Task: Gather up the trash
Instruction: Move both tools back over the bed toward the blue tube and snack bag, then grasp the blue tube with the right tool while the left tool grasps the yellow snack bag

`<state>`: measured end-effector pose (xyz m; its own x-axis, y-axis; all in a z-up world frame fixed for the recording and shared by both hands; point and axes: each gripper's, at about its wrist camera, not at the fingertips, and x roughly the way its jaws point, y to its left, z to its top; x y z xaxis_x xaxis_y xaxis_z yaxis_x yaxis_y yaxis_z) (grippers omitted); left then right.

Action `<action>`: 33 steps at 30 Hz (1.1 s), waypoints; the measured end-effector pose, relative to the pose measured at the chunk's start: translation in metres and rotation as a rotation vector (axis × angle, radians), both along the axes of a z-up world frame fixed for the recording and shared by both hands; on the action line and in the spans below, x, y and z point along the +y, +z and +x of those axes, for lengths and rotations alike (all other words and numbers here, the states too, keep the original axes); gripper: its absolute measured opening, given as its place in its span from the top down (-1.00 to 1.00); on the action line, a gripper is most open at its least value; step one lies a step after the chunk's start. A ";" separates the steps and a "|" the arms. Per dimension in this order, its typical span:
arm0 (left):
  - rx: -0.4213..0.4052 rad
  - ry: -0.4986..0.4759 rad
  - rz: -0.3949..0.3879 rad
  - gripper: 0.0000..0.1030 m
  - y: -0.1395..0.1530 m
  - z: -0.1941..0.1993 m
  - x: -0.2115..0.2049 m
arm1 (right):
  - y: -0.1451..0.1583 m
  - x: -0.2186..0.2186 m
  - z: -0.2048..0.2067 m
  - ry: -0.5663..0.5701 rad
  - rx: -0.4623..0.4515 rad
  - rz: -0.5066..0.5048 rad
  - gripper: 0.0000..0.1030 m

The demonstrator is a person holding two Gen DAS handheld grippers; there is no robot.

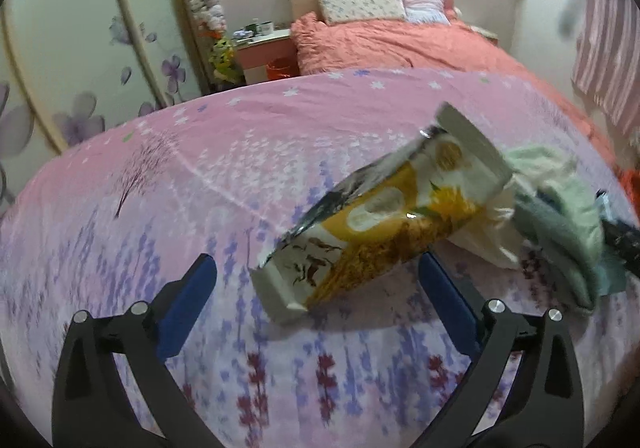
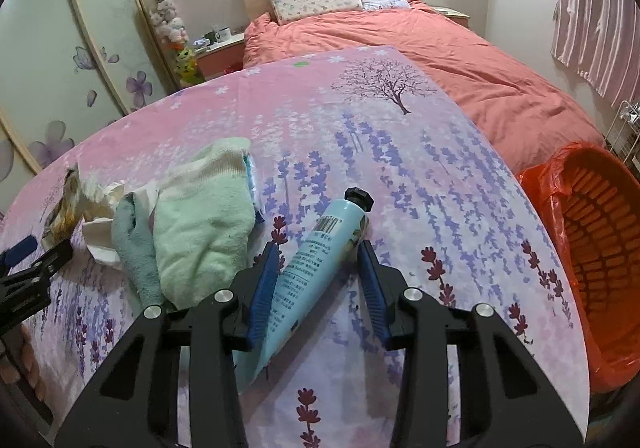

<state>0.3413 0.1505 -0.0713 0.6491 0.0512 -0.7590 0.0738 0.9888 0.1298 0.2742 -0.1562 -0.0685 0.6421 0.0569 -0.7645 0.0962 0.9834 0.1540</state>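
Pale-blue plastic, the tube (image 2: 320,264) is lying near us between our right gripper (image 2: 320,276) fingers, which are bracketing it without clamping yet. Our left gripper (image 1: 316,296) is gaping wide before the yellow snack wrapper (image 1: 384,224); next we are needing firm closes, then carrying rightwards to the orange bin (image 2: 592,248).

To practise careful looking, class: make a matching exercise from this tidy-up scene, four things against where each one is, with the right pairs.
Things
1. blue tube
2. yellow wrapper
3. green towel
4. orange bin

Places
A. off the right edge of the cloth
B. between the right gripper fingers
C. ahead of the wide-open left gripper
D. between tube and wrapper, beside crumpled tissue

Pairs: 1-B, 2-C, 3-D, 4-A
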 end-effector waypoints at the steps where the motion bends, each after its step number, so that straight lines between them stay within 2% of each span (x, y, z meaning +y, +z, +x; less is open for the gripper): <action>1: 0.006 -0.009 0.012 -0.92 -0.002 0.005 0.000 | 0.000 0.000 0.000 0.000 0.000 0.001 0.19; 4: 0.021 -0.029 -0.030 -0.90 -0.004 0.009 0.000 | 0.000 0.000 0.004 0.001 0.000 0.007 0.19; 6: 0.037 -0.058 -0.090 -0.64 -0.002 0.007 -0.001 | -0.001 0.000 0.004 0.002 0.000 0.008 0.19; 8: 0.050 -0.091 -0.131 -0.60 -0.002 0.002 -0.003 | -0.001 0.000 0.004 0.002 0.000 0.007 0.19; 11: 0.028 -0.093 -0.086 -0.57 -0.001 -0.002 -0.010 | -0.001 0.000 0.004 0.003 0.000 0.005 0.18; 13: 0.039 -0.071 -0.056 -0.42 -0.004 0.003 -0.012 | -0.002 -0.001 0.003 0.004 0.001 0.002 0.18; 16: 0.062 -0.038 -0.072 -0.13 -0.009 0.011 -0.012 | -0.002 -0.001 0.003 0.004 0.000 0.007 0.17; 20: 0.055 -0.020 -0.084 -0.02 -0.004 0.003 -0.008 | -0.002 0.000 0.003 0.004 0.001 0.007 0.17; 25: 0.125 -0.013 -0.146 -0.04 -0.002 -0.026 0.000 | -0.003 -0.001 -0.001 0.012 0.000 0.006 0.18; 28: 0.181 -0.005 -0.194 -0.23 -0.003 -0.045 0.000 | -0.004 -0.003 -0.014 0.037 -0.001 0.005 0.18; 30: 0.198 -0.017 -0.227 -0.52 -0.003 -0.057 -0.001 | -0.004 -0.004 -0.022 0.061 0.000 -0.007 0.19; 33: 0.178 -0.019 -0.211 -0.73 -0.002 -0.067 -0.003 | -0.005 -0.009 -0.032 0.067 0.002 -0.018 0.19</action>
